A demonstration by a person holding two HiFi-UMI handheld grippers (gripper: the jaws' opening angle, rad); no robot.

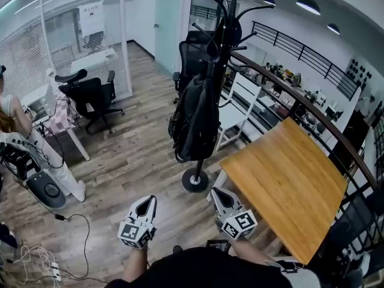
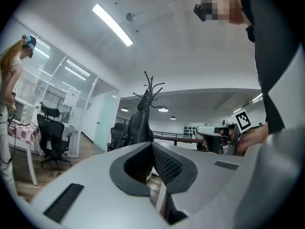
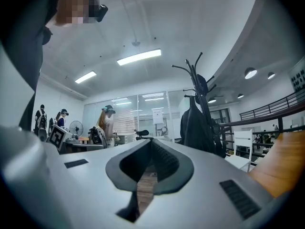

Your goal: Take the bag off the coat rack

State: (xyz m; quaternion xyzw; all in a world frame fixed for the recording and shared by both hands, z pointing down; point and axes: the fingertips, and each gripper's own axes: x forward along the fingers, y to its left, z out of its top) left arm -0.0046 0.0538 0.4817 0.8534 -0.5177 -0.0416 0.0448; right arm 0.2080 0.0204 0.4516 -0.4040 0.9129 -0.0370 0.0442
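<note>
Left tool (image 1: 145, 203) and right tool (image 1: 219, 195): jaws closed, nothing held, both aimed level at the coat rack (image 1: 230, 11). Black bag (image 1: 195, 116) hangs on the rack, well apart from both tools. Rack stands on the floor near the wooden surface's (image 1: 288, 185) left corner.

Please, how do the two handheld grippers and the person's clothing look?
Both the left gripper and the right gripper have pale grey bodies, dark ribbed pads inside the jaws, and a white cube with black square markers behind. The person wears a black top.
</note>
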